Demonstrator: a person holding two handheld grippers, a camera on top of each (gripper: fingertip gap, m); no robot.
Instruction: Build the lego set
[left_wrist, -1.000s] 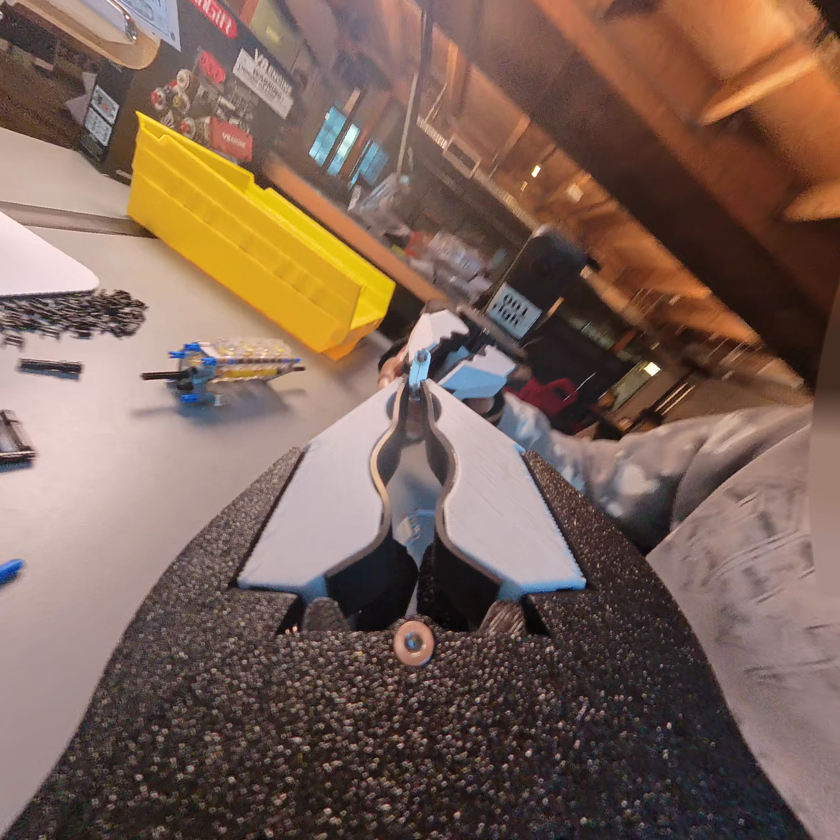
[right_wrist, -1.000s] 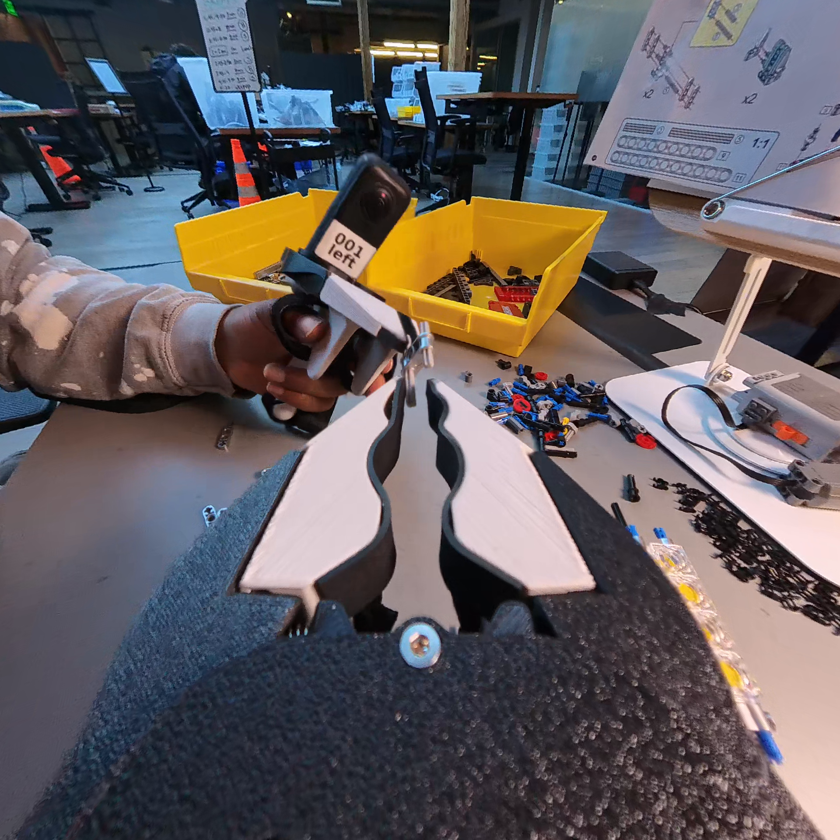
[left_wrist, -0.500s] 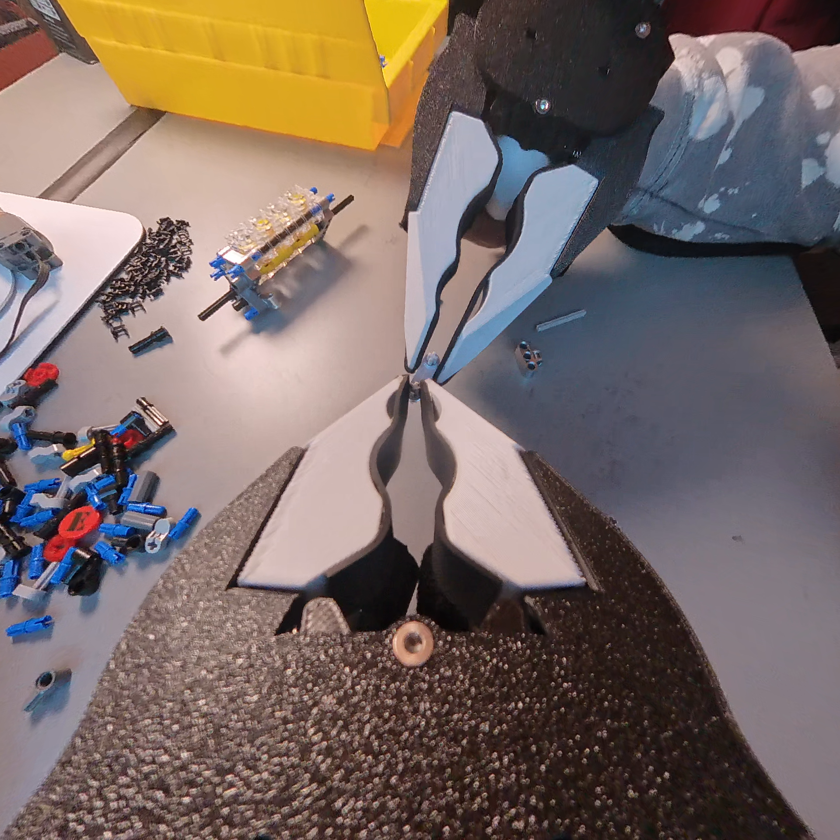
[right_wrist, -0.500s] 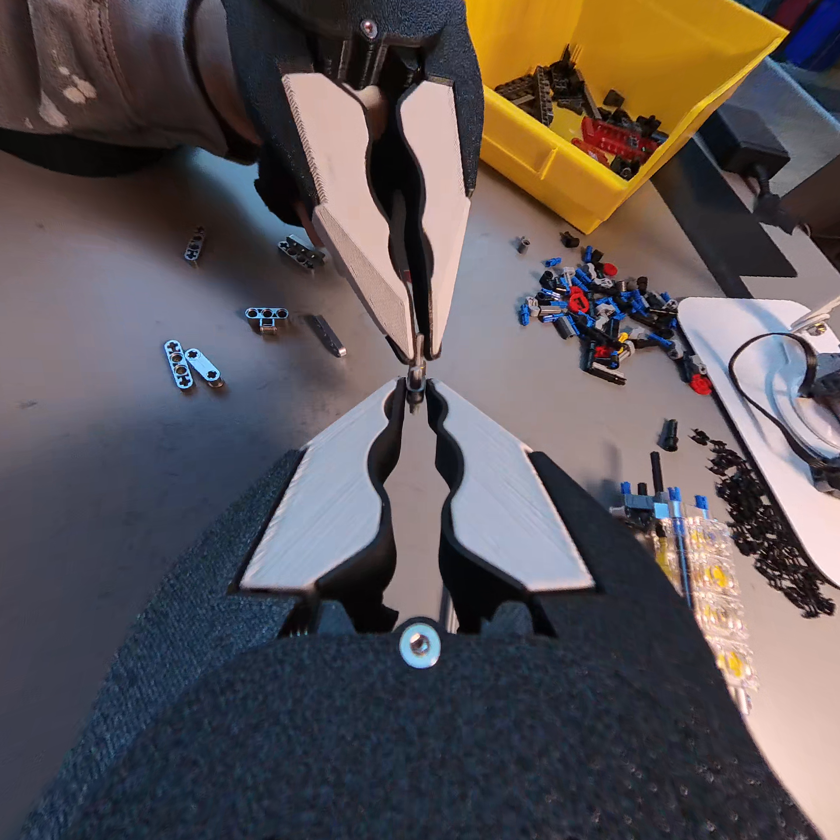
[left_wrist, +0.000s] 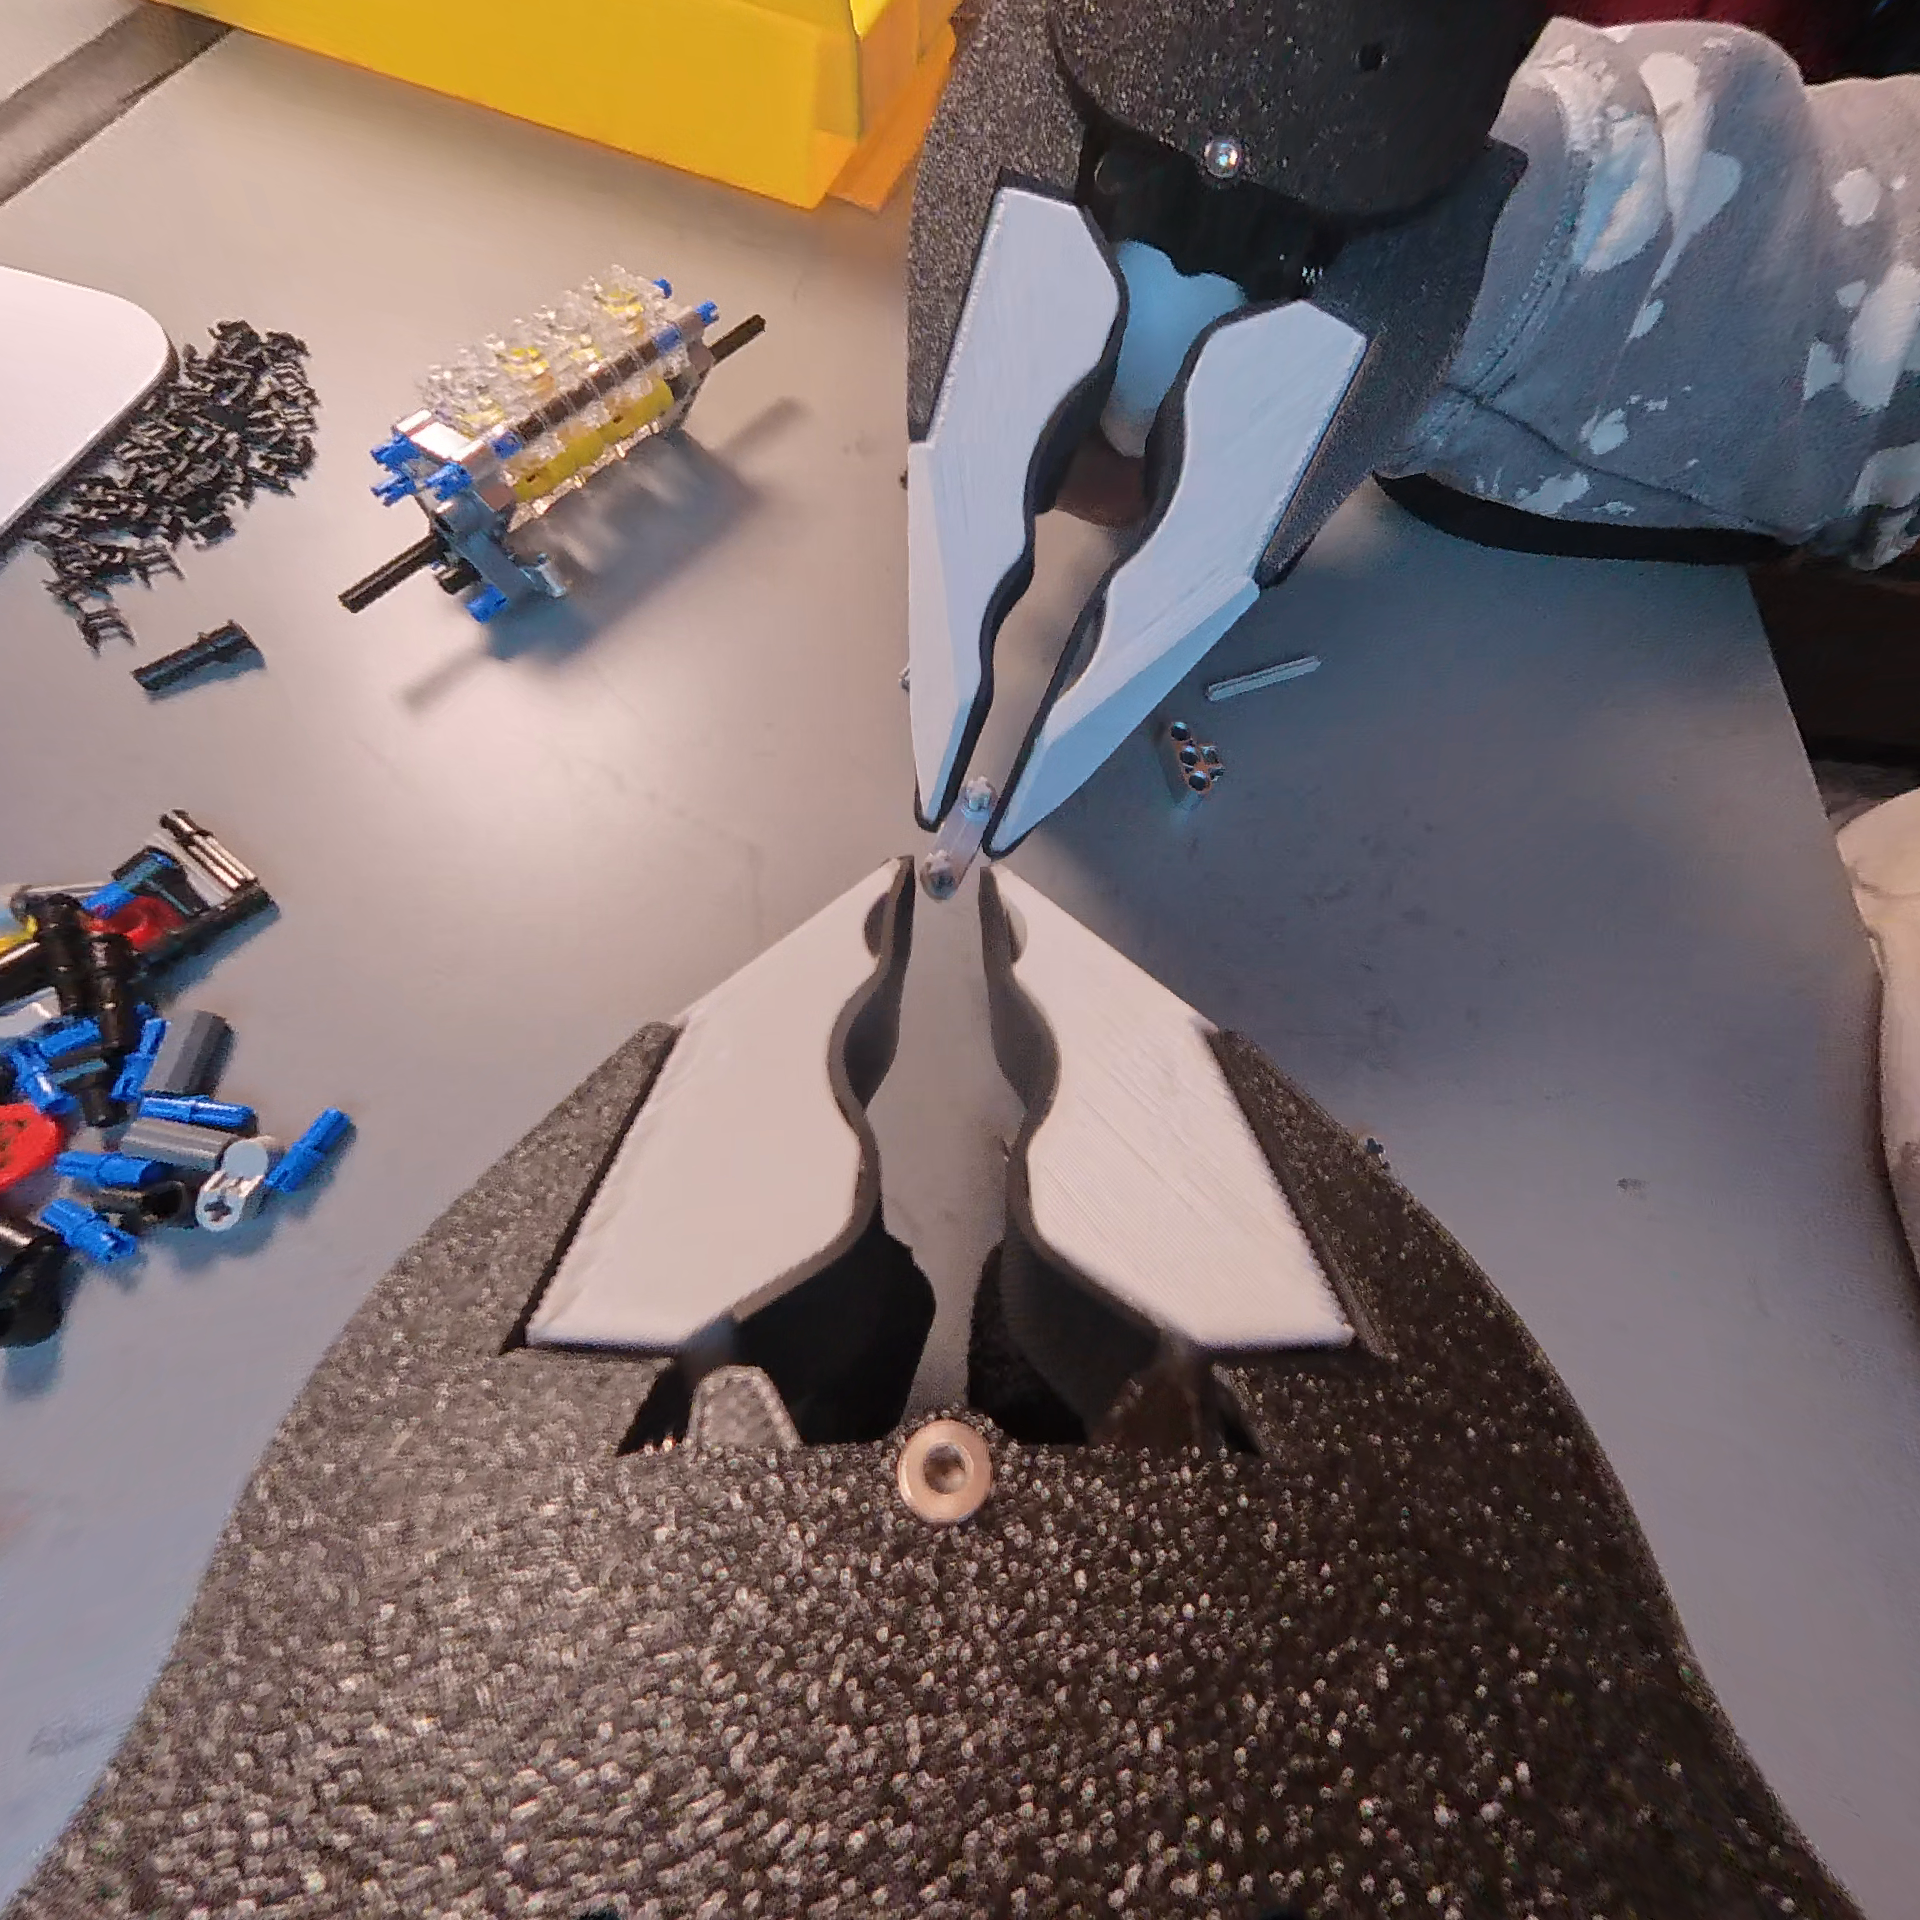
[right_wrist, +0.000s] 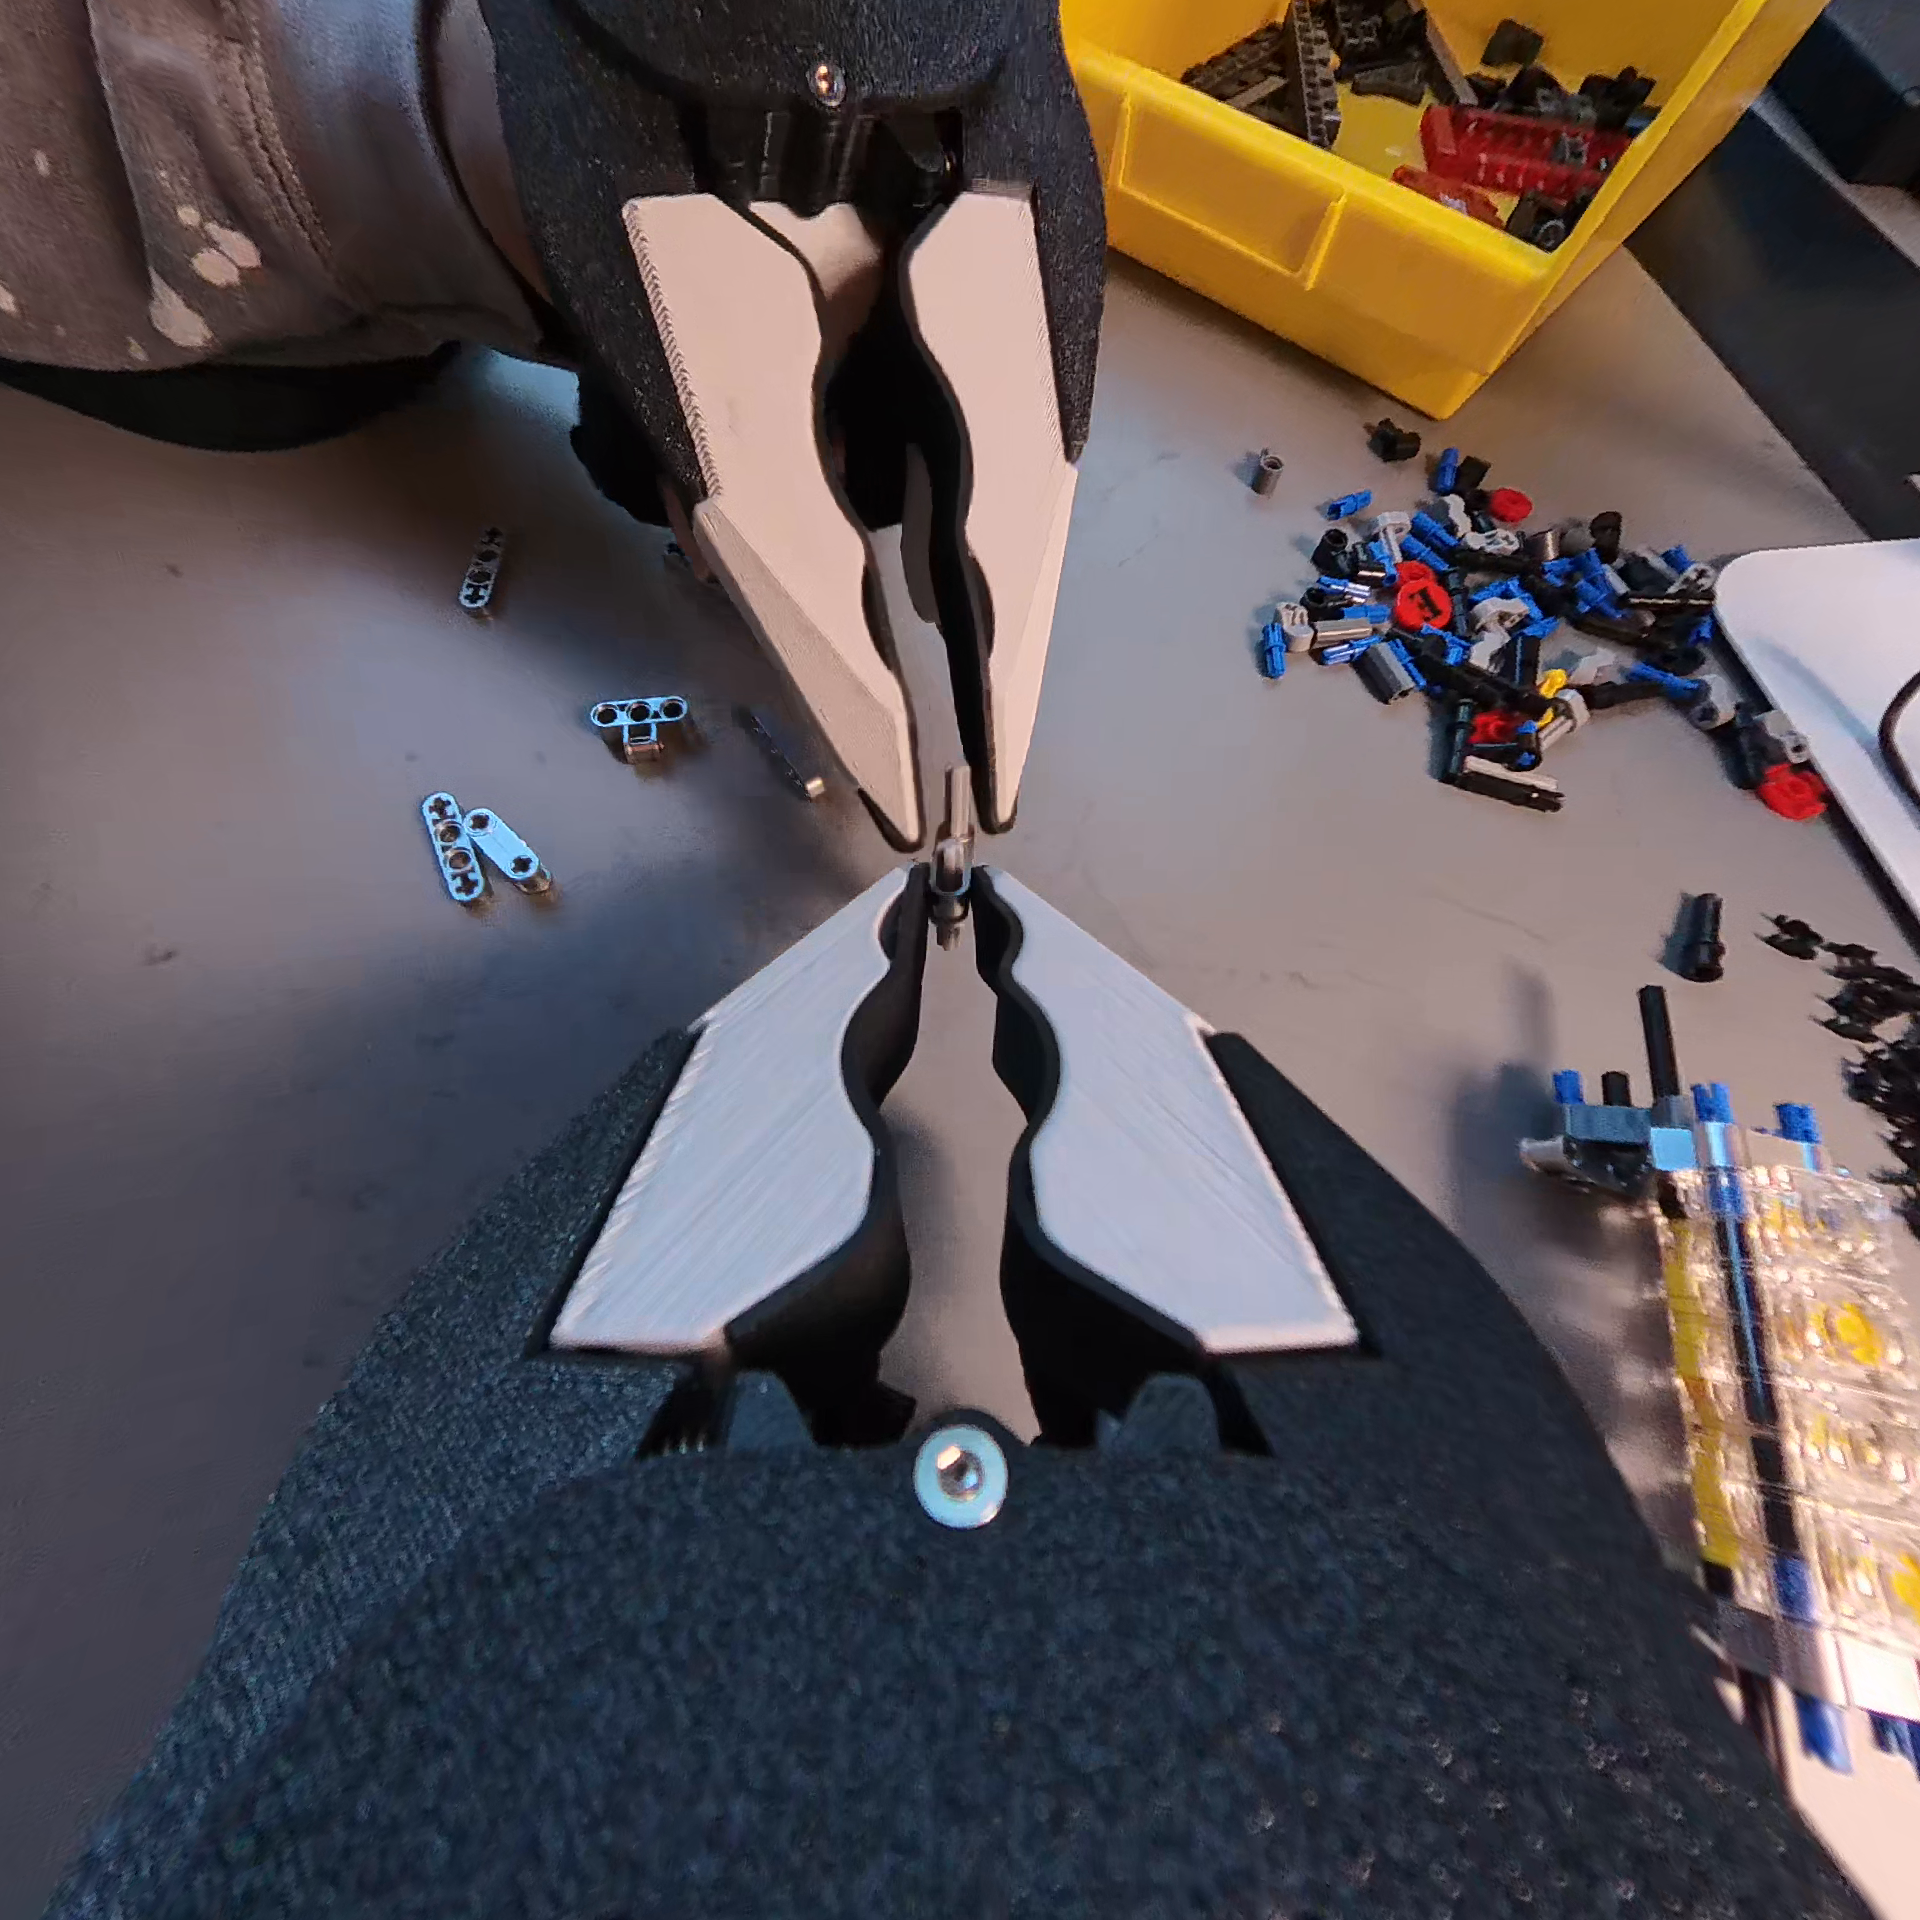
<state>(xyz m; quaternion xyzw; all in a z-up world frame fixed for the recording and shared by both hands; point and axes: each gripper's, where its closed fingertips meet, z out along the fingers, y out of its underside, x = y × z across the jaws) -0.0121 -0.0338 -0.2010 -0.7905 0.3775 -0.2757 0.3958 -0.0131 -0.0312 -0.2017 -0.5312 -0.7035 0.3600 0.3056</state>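
Note:
A small grey link piece with pins (left_wrist: 961, 844) hangs between the two grippers, which meet tip to tip above the grey table (left_wrist: 1455, 935). My right gripper (right_wrist: 950, 896) is shut on one end of the piece (right_wrist: 950, 868). My left gripper (left_wrist: 943, 881) has its jaws a little apart around the other end, with a thin gap on each side. In the left wrist view the right gripper (left_wrist: 966, 831) comes in from above. In the right wrist view the left gripper (right_wrist: 951, 826) comes in from above.
A clear-and-yellow assembly with blue pins and a black axle (left_wrist: 551, 436) lies on the table, at far right in the right wrist view (right_wrist: 1766, 1351). Near it are yellow bins (right_wrist: 1351, 239), a pile of blue, black and red parts (right_wrist: 1507, 634), grey links (right_wrist: 483, 847) and a white base (left_wrist: 62, 374). The tips of both grippers are at nearly the same place. Left tips and right tips are each some 25 centimetres from the white base (left_wrist: 62, 374).
A second ago both grippers pointed out across the room; they have tilted down over the table. Since half a second ago the left jaws have parted slightly around the piece.

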